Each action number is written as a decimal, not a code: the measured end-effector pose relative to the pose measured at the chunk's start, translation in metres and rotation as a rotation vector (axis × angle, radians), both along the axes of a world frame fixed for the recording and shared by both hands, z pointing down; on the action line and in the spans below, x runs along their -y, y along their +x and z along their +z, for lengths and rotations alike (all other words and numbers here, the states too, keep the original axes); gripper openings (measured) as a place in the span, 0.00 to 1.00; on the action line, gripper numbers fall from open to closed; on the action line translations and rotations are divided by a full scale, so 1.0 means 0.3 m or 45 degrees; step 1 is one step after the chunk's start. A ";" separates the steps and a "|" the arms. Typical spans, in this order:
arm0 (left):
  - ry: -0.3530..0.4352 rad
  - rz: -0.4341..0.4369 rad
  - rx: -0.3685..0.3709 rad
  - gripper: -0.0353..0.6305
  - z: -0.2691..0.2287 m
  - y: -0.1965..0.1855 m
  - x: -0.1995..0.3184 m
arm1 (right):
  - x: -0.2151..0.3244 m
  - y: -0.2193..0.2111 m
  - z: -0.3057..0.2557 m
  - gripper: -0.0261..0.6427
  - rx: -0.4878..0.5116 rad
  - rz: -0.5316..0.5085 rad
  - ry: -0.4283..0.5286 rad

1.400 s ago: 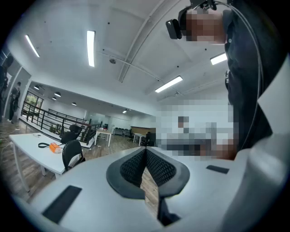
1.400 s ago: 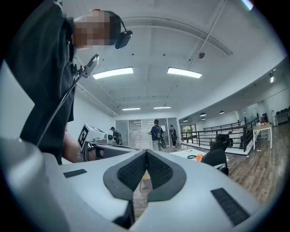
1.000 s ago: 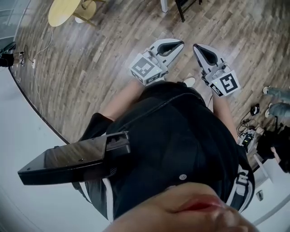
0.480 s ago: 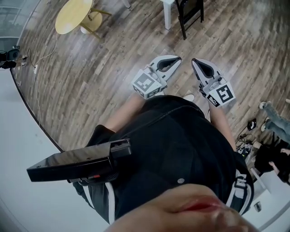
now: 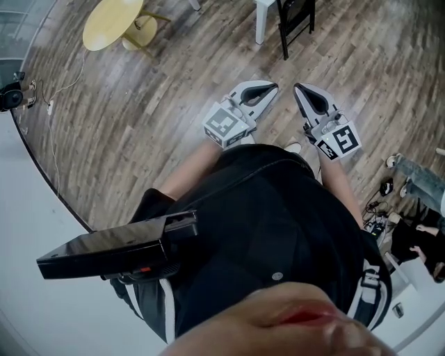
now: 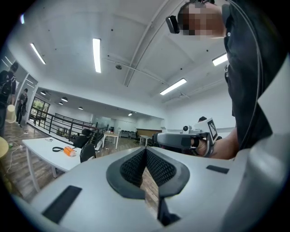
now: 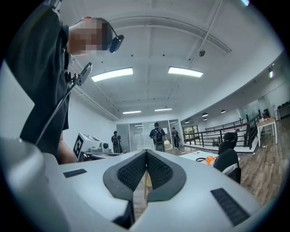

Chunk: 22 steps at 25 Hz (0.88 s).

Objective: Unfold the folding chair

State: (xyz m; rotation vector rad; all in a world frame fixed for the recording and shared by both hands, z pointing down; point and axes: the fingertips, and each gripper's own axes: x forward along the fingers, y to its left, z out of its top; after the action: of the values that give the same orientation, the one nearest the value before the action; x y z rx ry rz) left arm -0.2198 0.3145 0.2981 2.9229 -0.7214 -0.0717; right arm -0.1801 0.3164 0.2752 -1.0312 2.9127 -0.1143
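Observation:
A black folding chair (image 5: pixel 295 22) stands folded on the wood floor at the top of the head view, beside a white table leg (image 5: pixel 262 21). It also shows as a dark chair (image 6: pixel 88 152) by the white table in the left gripper view, and at the right (image 7: pixel 228 161) of the right gripper view. My left gripper (image 5: pixel 270 87) and right gripper (image 5: pixel 300 90) are held side by side, level, in front of my body and short of the chair. Both are shut with nothing between the pads (image 6: pixel 146 153) (image 7: pixel 146 155).
A round yellow table (image 5: pixel 111 21) stands at the far left. A cable (image 5: pixel 53 111) trails along the curved floor edge. Bags and shoes (image 5: pixel 410 174) lie at the right. An orange object (image 6: pixel 69 151) rests on the white table (image 6: pixel 45 152). People (image 7: pixel 157 135) stand in the distance.
Both grippers have moved forward over the floor, still shut. The black chair and white table leg have come further into view at the top of the head view.

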 end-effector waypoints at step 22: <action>-0.042 -0.068 0.022 0.05 0.044 0.058 0.249 | 0.252 0.080 0.090 0.04 0.068 -0.019 -0.058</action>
State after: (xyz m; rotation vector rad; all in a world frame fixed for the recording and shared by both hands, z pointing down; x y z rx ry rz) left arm -0.2023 0.2398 0.3113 2.8766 -0.7957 -0.0398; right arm -0.1562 0.2410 0.3022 -0.9971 2.8831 -0.2068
